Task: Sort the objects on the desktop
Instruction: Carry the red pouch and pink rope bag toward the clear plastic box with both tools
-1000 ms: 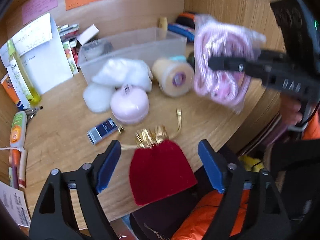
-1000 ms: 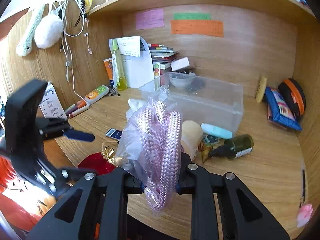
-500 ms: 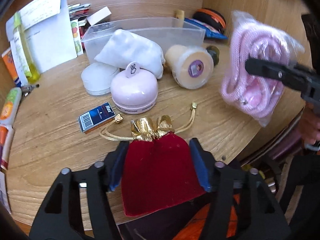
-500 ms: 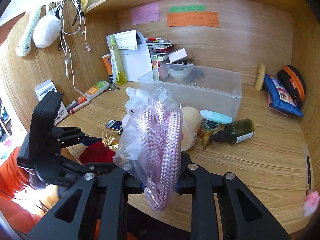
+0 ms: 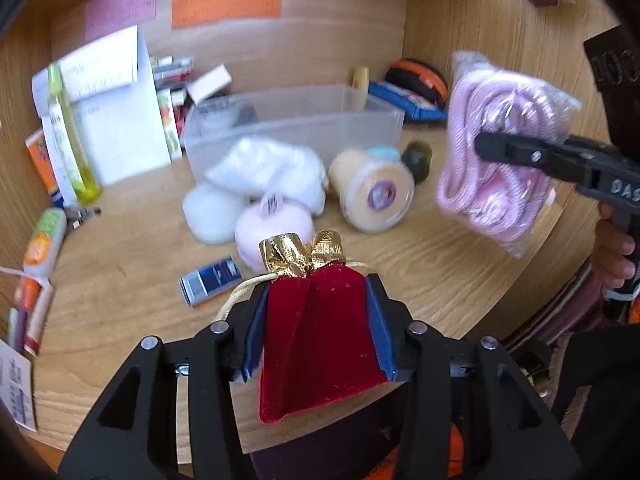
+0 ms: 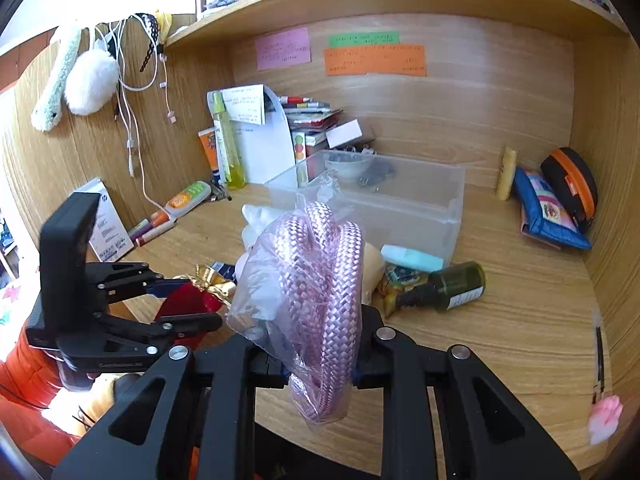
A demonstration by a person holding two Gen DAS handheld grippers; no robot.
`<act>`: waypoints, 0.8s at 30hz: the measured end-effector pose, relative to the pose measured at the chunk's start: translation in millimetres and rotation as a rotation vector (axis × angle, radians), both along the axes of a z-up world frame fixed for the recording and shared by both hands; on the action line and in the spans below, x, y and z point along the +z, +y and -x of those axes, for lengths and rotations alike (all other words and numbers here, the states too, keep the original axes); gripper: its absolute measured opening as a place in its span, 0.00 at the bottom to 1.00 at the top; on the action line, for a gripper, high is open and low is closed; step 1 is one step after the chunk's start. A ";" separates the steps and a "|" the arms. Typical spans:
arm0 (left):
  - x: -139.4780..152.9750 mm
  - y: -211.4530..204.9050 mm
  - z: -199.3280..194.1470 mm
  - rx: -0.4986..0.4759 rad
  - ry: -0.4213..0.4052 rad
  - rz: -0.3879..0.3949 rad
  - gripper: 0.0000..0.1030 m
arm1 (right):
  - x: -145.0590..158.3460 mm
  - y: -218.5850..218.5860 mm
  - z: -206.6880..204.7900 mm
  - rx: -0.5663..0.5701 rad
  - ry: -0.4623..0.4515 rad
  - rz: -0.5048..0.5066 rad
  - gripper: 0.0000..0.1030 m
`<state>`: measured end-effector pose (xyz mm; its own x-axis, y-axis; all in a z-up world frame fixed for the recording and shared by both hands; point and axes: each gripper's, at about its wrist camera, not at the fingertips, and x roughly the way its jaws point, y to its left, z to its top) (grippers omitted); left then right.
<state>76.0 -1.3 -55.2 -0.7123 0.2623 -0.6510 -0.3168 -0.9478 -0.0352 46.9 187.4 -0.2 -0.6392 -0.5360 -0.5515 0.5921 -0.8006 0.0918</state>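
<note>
Cluttered wooden desk [image 5: 400,264], clear plastic bin [image 5: 296,128] at back. Left gripper [image 5: 316,320] closing, pads against the red velvet drawstring pouch [image 5: 320,340], lifted at desk edge. Right gripper [image 6: 320,364] clamped on bagged pink braided rope [image 6: 320,292], held above desk.

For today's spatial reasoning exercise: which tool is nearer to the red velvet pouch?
Left. The left tool is closing on the red velvet pouch, which sits between its pads. The right tool hangs apart, up to the right, clamping bagged pink rope.
</note>
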 end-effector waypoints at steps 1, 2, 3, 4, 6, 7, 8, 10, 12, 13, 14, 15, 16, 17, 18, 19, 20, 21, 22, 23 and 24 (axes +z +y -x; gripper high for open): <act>5.1 -0.2 0.3 -0.004 0.015 -0.005 0.44 | 2.6 0.8 1.7 0.000 0.001 0.005 0.18; 10.7 0.0 0.3 -0.005 0.033 -0.008 0.44 | 4.7 1.4 3.1 0.000 0.002 0.010 0.18; 14.9 -0.2 0.1 -0.005 0.046 -0.008 0.44 | 7.4 1.8 4.6 0.002 0.004 0.015 0.18; 20.4 -0.9 1.4 -0.008 0.062 -0.010 0.44 | 10.1 1.7 5.8 0.001 0.010 0.016 0.18; 29.0 -1.2 4.8 -0.005 0.089 -0.014 0.44 | 14.9 1.8 7.9 -0.002 0.023 0.016 0.18; 33.8 -1.9 7.0 -0.004 0.102 -0.017 0.44 | 17.5 2.0 9.5 -0.002 0.027 0.018 0.18; 37.6 -2.3 8.3 -0.002 0.112 -0.021 0.44 | 20.4 2.2 11.7 -0.003 0.033 0.021 0.18; 45.4 -5.1 15.2 0.001 0.132 -0.032 0.44 | 24.6 2.4 15.8 -0.006 0.040 0.020 0.18; 51.9 -7.1 20.1 0.004 0.150 -0.037 0.44 | 28.0 2.1 20.8 -0.008 0.043 0.022 0.18; 55.8 -8.8 23.5 0.006 0.161 -0.042 0.44 | 29.8 1.7 23.5 -0.012 0.046 0.021 0.18; 58.6 -9.4 25.4 0.008 0.168 -0.047 0.44 | 31.3 1.3 25.9 -0.014 0.048 0.021 0.18; 61.4 -10.7 28.2 0.009 0.172 -0.055 0.44 | 33.3 1.0 28.6 -0.014 0.051 0.021 0.18; 64.9 -12.3 31.4 0.009 0.177 -0.066 0.44 | 35.2 0.9 30.9 -0.014 0.053 0.024 0.18; 68.1 -13.8 33.5 0.008 0.183 -0.074 0.44 | 37.3 1.0 32.7 -0.015 0.054 0.028 0.18; 72.3 -14.9 36.1 0.007 0.191 -0.081 0.44 | 40.1 1.2 34.7 -0.014 0.056 0.032 0.18; 75.3 -16.1 38.6 0.008 0.198 -0.087 0.44 | 43.1 1.4 36.5 -0.016 0.062 0.033 0.18; 78.8 -17.4 41.4 0.008 0.206 -0.092 0.44 | 46.4 1.8 37.8 -0.018 0.070 0.034 0.18; 81.2 -18.2 42.9 0.010 0.213 -0.095 0.44 | 50.1 2.0 39.1 -0.020 0.082 0.031 0.18; 84.4 -19.3 45.4 0.012 0.221 -0.098 0.44 | 53.6 2.5 40.6 -0.024 0.091 0.032 0.18; 86.9 -19.9 47.5 0.013 0.229 -0.101 0.44 | 57.5 2.8 42.2 -0.026 0.099 0.035 0.18; 89.9 -21.0 49.9 0.015 0.237 -0.103 0.44 | 61.3 3.2 44.2 -0.027 0.108 0.036 0.18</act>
